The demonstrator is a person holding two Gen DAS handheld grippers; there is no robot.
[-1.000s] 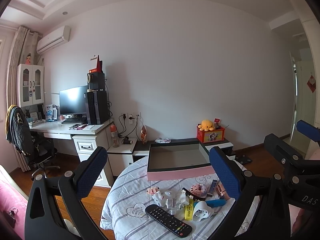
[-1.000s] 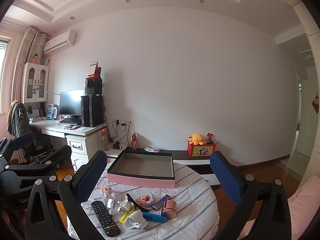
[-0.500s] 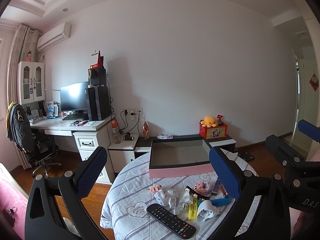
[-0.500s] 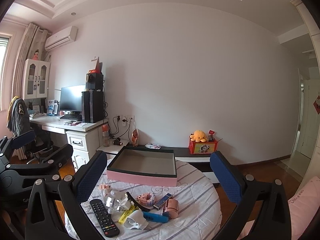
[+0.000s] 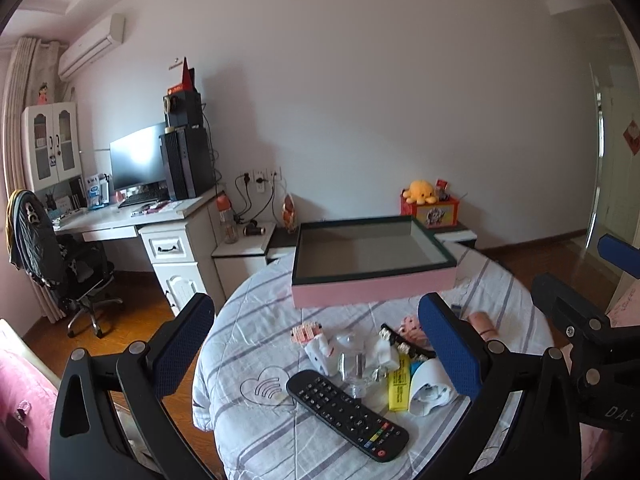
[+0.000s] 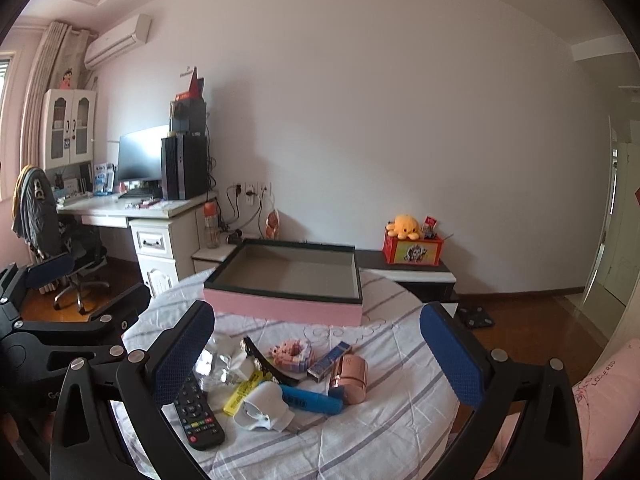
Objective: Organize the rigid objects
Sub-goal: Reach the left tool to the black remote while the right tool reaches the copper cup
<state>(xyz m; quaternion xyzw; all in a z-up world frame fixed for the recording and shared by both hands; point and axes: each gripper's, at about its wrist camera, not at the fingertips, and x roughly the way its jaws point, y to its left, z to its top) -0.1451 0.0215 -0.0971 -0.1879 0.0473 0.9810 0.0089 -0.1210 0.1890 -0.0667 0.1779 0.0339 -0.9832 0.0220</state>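
Observation:
A pink box (image 5: 372, 264) (image 6: 288, 280) with a dark rim sits empty at the far side of the round table (image 5: 256, 320) (image 6: 384, 432). In front of it lies a pile of small things: a black remote (image 5: 346, 414) (image 6: 198, 420), a clear bottle (image 5: 354, 364), a yellow tag (image 5: 398, 386), a blue tube (image 6: 310, 398), a rose-gold cylinder (image 6: 350, 372) and a pink toy (image 6: 290, 354). My left gripper (image 5: 320, 344) is open above the pile's left part. My right gripper (image 6: 316, 352) is open above the pile, holding nothing.
A white desk (image 6: 132, 208) with a monitor and computer tower stands at the left, with an office chair (image 5: 52, 256) beside it. A low cabinet (image 6: 412, 272) behind the table carries a red box with a yellow plush. Wooden floor (image 6: 532, 320) surrounds the table.
Both views have tilted down and come nearer to the table, so the pile and box sit higher and larger. Both grippers stay open.

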